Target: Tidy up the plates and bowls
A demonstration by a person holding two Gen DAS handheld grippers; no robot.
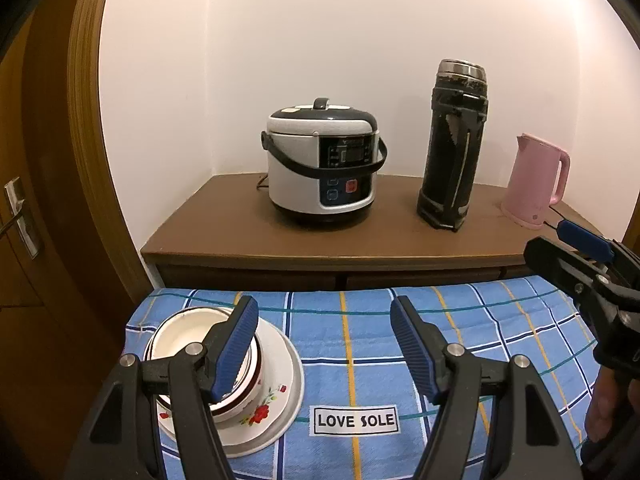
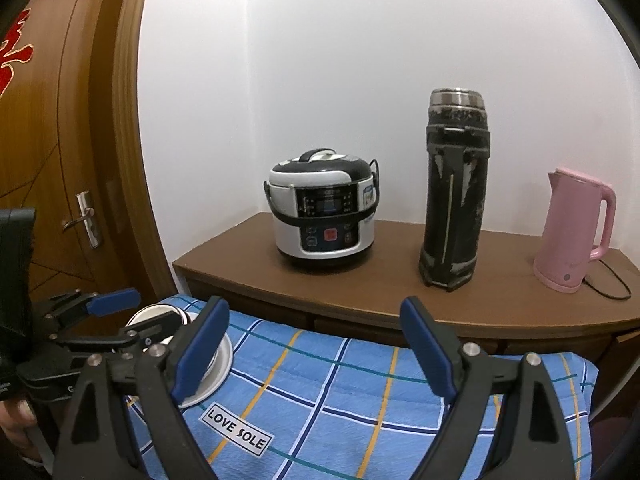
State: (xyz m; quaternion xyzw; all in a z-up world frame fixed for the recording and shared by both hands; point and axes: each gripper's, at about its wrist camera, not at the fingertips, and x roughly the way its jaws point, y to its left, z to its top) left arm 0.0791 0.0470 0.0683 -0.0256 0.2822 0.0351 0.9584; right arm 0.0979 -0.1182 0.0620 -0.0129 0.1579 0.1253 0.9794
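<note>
While both tools hang over the blue checked cloth (image 1: 360, 360), neither grips anything: the left tool (image 1: 324, 344) has its blue-padded fingers spread wide apart, and the right tool (image 2: 316, 354) likewise stands wide apart above bare cloth. Just under the left tool's left finger (image 1: 234, 350), near the cloth's left corner, sits the stack of dishes: a white bowl (image 1: 188, 344) with a dark brown band, nested on a white plate (image 1: 276, 400) painted with red flowers. Whether that finger touches the bowl cannot be told. A white label reading LOVE SOLE (image 1: 356, 420) lies on the cloth just right of the plate. Beyond the cloth runs a brown wooden bench (image 1: 360, 236), carrying a white and dark rice cooker (image 1: 324, 160), a tall black flask (image 1: 454, 148) and a pink kettle (image 1: 536, 180), all well apart. A wooden door (image 2: 68, 160) stands to the left.
</note>
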